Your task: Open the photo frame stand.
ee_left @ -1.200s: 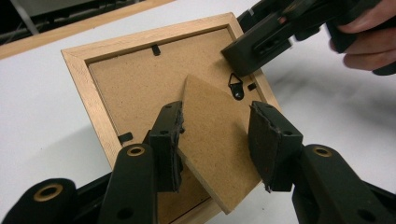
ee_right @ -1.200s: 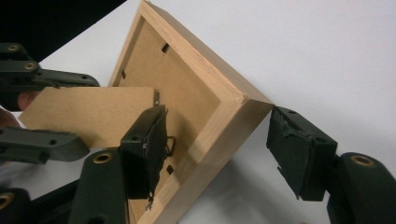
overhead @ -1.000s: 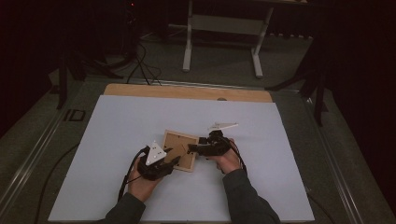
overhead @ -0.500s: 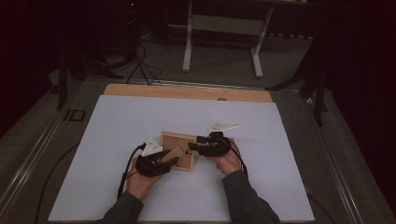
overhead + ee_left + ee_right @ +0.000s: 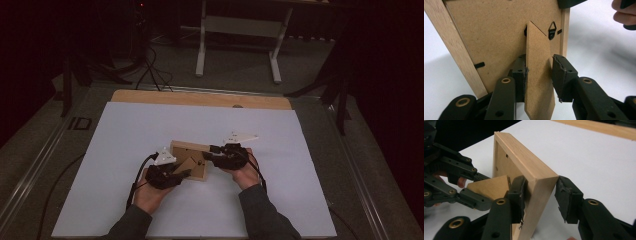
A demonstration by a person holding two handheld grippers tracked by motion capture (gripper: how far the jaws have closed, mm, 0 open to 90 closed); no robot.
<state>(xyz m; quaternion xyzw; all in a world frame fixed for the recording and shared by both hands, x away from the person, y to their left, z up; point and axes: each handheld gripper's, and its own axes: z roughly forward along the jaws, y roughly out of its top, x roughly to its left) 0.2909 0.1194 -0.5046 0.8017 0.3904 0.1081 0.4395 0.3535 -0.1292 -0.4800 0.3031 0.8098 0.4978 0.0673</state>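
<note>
Two grippers straddle a pale wooden picture frame point(image 5: 190, 160), back upward, fibreboard stand point(image 5: 539, 75) raised; jaws not yet clamped.

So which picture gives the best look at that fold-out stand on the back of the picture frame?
The left gripper view: the stand is close and central. The right gripper view shows a corner; the high view, a small dark flap.

Picture frame point(image 5: 499, 32): top and left edges cut off in the left gripper view; glass side hidden. Fold-out stand point(image 5: 539, 72): lower tip cut by the picture's bottom edge. Hanging ring point(image 5: 552, 29) tiny. Frame's base hidden in the right gripper view.
</note>
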